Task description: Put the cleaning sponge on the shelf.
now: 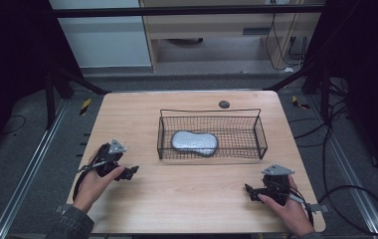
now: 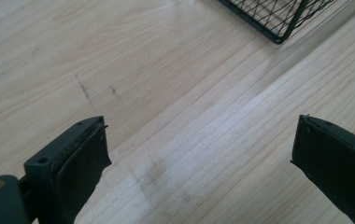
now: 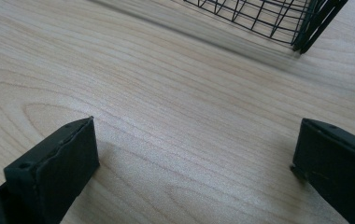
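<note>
Wire basket (image 1: 256,130), black mesh, sits on the far half of the wooden table (image 1: 187,191), slightly right of centre, long side facing the person. Inside it, against the near-left part of the floor, lies a grey speckled, peanut-shaped object (image 1: 194,142); what it is made of cannot be told. Right half of the basket floor is bare mesh.

A small dark round disc (image 1: 224,104) lies on the tabletop just behind the basket's far rim, near the far table edge.

Wide bare wood runs between the basket's near wall and the near table edge; both grippers sit in that strip, well apart from each other and from the basket.

Left gripper (image 1: 127,173), held in the left hand (image 1: 95,183), lies near the left edge, jaws pointing right. In the left gripper view its jaws stand wide apart over bare wood, nothing between them; a basket corner (image 2: 278,18) is cut off at the top. Faint dark scuffs mark the wood ahead.

Right gripper (image 1: 250,190), held in the right hand (image 1: 289,209), lies near the near-right corner, jaws pointing left. In the right gripper view its jaws are spread wide, empty, with a basket corner (image 3: 306,28) cut off at top right.

Forearms are cropped by the bottom frame.
</note>
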Motion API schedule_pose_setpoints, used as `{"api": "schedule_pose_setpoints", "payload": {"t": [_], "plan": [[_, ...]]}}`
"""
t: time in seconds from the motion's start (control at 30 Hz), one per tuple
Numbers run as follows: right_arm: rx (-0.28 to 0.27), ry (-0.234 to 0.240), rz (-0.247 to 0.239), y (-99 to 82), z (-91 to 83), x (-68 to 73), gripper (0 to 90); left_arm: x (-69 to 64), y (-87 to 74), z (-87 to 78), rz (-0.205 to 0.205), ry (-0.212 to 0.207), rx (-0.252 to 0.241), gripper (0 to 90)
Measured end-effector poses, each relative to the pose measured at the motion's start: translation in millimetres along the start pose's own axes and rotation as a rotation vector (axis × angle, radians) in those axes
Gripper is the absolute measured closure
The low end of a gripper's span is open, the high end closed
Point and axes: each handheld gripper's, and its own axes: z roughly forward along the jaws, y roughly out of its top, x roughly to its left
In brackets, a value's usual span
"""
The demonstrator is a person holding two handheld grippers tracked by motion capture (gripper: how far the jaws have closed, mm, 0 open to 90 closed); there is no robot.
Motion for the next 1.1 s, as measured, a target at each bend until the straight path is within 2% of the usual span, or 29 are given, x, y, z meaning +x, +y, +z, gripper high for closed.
{"api": "schedule_pose_setpoints", "payload": {"t": [0.33, 0.53, 1.1], "plan": [[0.000, 0.000, 0.000, 0.0, 0.0, 0.0, 0.3, 16.6, -17.2, 11.3, -0.057, 0.021, 0.035, 3.2], [0.000, 0.000, 0.000, 0.0, 0.0, 0.0, 0.3, 21.7, -22.6, 16.0, -0.079, 0.022, 0.046, 3.3], [0.000, 0.000, 0.000, 0.0, 0.0, 0.0, 0.3, 36.1, -19.1, 36.2, -0.136, 0.040, 0.015, 2.9]]}}
